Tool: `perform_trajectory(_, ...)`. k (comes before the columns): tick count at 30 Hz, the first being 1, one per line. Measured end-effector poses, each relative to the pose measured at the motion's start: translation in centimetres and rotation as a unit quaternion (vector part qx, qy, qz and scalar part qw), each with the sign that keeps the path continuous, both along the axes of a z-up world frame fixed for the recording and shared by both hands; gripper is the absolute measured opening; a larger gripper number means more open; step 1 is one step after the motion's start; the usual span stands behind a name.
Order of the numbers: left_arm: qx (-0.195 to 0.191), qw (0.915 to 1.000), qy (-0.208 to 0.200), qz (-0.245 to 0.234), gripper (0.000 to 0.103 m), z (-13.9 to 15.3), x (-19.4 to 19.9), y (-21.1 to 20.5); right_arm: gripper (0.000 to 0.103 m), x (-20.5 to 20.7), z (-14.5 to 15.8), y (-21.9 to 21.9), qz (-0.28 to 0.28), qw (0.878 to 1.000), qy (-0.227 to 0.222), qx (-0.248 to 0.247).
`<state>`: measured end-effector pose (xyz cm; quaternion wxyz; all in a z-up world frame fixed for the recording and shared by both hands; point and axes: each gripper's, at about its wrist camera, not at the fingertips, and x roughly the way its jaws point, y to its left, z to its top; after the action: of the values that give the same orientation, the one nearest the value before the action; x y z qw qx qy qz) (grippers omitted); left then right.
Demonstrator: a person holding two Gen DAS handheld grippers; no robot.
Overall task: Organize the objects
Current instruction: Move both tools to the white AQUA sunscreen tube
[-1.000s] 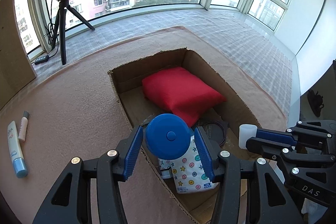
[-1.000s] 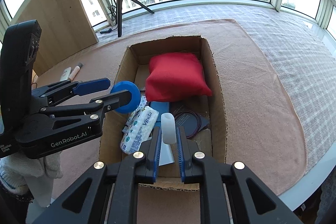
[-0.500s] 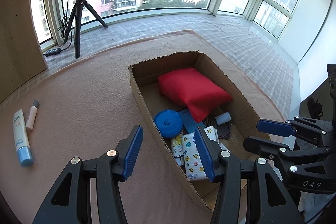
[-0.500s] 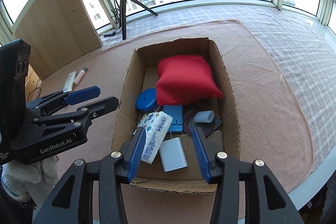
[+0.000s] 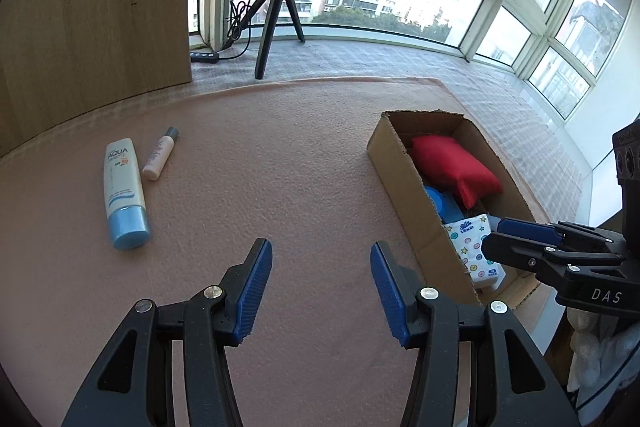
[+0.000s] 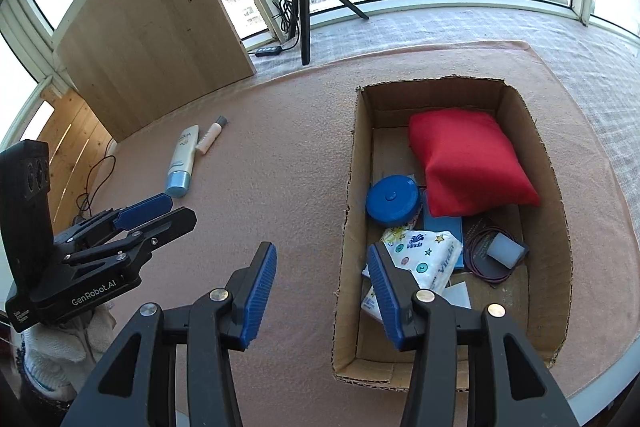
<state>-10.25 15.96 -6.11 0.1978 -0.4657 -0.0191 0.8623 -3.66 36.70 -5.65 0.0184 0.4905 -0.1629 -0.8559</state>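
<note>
Both tools are hanging spread and empty over the pink felt-covered counter (image 5: 304, 163): the left hand-held gripper (image 5: 321, 293) is facing the white sunscreen tube with a blue cap (image 5: 122, 187) and the slim beige cosmetic tube (image 5: 160, 158) lying just beside it, likely next for the open brown cardboard box (image 6: 350, 187). The right hand-held gripper (image 6: 322, 293) is hovering at the box's near-left wall.

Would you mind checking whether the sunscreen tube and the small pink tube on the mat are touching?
Apart. The left wrist view shows a strip of mat between the sunscreen tube and the small pink tube along their whole length.
</note>
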Motion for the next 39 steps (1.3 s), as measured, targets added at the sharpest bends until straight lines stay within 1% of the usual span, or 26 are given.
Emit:
perform_trajectory(6, 0.004, 0.9988, -0.002, 0.048, 0.055, 0.2, -0.7, -6.4, 0.044, -2.6, 0.3, -3.2, 0.027, 0.999, -0.002, -0.022)
perform_trajectory(10, 0.006, 0.9973, 0.003, 0.073, 0.055, 0.8, -1.7, -10.3, 0.044, -5.0, 1.1, -5.5, 0.052, 0.998, 0.007, -0.019)
perform_trajectory(12, 0.005, 0.9968, 0.005, 0.080, 0.057, 1.0, -2.3, -11.9, 0.046, -6.4, 1.3, -6.7, 0.066, 0.998, 0.011, -0.022)
perform_trajectory(14, 0.004, 0.9965, 0.002, 0.083, 0.064, 1.0, -3.1, -13.3, 0.056, -7.9, 1.4, -7.8, 0.077, 0.996, 0.013, -0.031)
perform_trajectory(16, 0.003, 0.9961, 0.000, 0.088, 0.065, 0.8, -3.9, -14.4, 0.060, -9.5, 1.2, -8.8, 0.088, 0.995, 0.010, -0.044)
perform_trajectory(19, 0.007, 0.9958, -0.011, 0.091, 0.068, 0.0, -5.2, -15.8, 0.061, -12.3, 0.3, -10.2, 0.105, 0.992, -0.011, -0.068)
perform_trajectory(21, 0.012, 0.9954, -0.017, 0.094, 0.072, -0.7, -6.0, -16.6, 0.061, -14.0, -0.6, -11.0, 0.111, 0.990, -0.024, -0.088)
perform_trajectory(25, 0.018, 0.9956, -0.024, 0.088, 0.073, -2.0, -7.1, -17.3, 0.061, -16.8, -2.7, -12.0, 0.110, 0.983, -0.052, -0.136)
perform_trajectory(28, 0.022, 0.9958, -0.034, 0.082, 0.073, -3.2, -8.0, -17.5, 0.061, -18.4, -4.2, -13.0, 0.107, 0.979, -0.071, -0.157)
perform_trajectory(34, 0.032, 0.9951, -0.049, 0.080, 0.073, -4.9, -9.7, -17.4, 0.061, -20.6, -6.4, -15.5, 0.116, 0.976, -0.088, -0.162)
perform_trajectory(39, 0.037, 0.9941, -0.067, 0.078, 0.072, -6.5, -10.5, -17.1, 0.060, -22.1, -8.1, -16.4, 0.108, 0.975, -0.107, -0.164)
